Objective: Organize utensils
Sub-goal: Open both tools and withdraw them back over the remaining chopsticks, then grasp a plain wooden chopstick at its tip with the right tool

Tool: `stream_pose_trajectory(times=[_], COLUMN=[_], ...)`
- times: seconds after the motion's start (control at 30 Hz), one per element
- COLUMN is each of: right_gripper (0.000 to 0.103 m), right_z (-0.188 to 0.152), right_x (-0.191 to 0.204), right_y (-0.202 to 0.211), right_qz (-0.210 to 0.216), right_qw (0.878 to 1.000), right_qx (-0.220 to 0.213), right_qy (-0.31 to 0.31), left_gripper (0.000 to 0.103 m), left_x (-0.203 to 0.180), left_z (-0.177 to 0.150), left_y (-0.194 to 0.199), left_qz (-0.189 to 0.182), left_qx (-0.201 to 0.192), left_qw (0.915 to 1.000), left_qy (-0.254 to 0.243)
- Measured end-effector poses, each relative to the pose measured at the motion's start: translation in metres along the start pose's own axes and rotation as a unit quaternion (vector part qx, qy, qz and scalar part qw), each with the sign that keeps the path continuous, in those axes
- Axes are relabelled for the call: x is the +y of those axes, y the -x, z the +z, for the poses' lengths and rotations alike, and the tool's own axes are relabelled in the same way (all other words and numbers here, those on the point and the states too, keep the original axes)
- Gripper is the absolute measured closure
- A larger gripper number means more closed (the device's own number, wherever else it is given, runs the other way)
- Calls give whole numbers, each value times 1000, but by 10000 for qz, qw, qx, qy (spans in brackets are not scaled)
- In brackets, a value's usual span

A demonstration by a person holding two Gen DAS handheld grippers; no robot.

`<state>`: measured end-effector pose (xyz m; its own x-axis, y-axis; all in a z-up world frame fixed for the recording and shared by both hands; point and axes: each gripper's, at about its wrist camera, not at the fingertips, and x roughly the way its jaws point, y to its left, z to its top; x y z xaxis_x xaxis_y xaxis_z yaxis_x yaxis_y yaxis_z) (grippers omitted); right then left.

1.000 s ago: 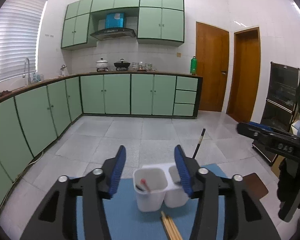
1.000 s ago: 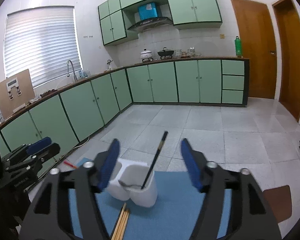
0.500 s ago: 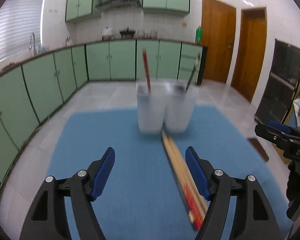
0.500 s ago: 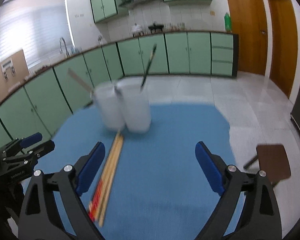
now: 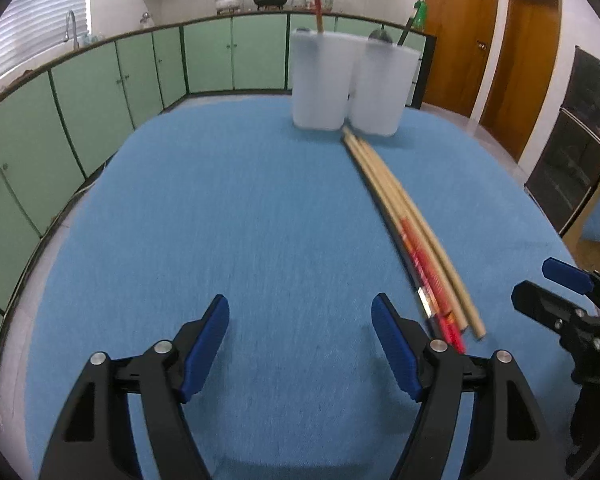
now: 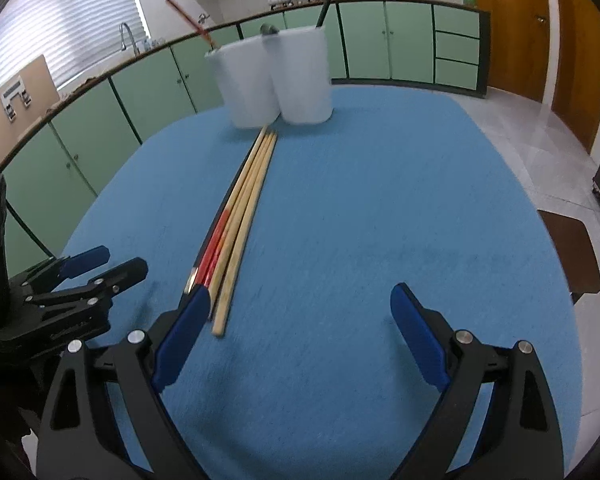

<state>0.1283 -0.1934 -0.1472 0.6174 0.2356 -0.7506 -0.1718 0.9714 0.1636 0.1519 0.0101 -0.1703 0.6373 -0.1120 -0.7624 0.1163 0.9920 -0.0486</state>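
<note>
A white two-cup utensil holder (image 5: 348, 84) (image 6: 274, 80) stands at the far side of the blue mat (image 5: 240, 220) (image 6: 380, 200). A red chopstick and a dark one stick up from its cups. A bundle of wooden, red and black chopsticks (image 5: 412, 232) (image 6: 236, 220) lies on the mat, running from the holder toward me. My left gripper (image 5: 300, 326) is open and empty, left of the bundle's near ends. My right gripper (image 6: 300, 320) is open and empty, its left finger next to the bundle's near ends.
Green kitchen cabinets (image 5: 140, 80) and a counter with a sink line the room behind. Wooden doors (image 5: 460, 32) stand at the right. A brown stool (image 6: 572, 248) sits beside the table's right edge. The other gripper shows at each view's side (image 5: 572, 312) (image 6: 72, 292).
Both grippers have dropped low over the mat and pulled back from the holder. Their jaws have opened wider. The bundle of chopsticks now lies close to both.
</note>
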Motion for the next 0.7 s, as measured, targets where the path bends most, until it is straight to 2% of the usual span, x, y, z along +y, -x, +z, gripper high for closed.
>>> stream_pose_trajectory(times=[0.23,0.4,0.7], right_gripper=[27,45,63], right_z=[-7,-10,-9], right_x=[14,21,36], right_y=[-3,-5,-10], right_qz=[-49,32,-115], right_qw=[9996,9988,9968], right_qx=[114,249,295], right_qy=[251,428,733], left_gripper=[29,29,28], left_x=[0,2,2], left_z=[-4,-9,-9], left_y=[0,4,4], left_qz=[67,59,53], left_qx=[56,75,74], left_qw=[10000,9999,9999], left_qy=[17,33,61])
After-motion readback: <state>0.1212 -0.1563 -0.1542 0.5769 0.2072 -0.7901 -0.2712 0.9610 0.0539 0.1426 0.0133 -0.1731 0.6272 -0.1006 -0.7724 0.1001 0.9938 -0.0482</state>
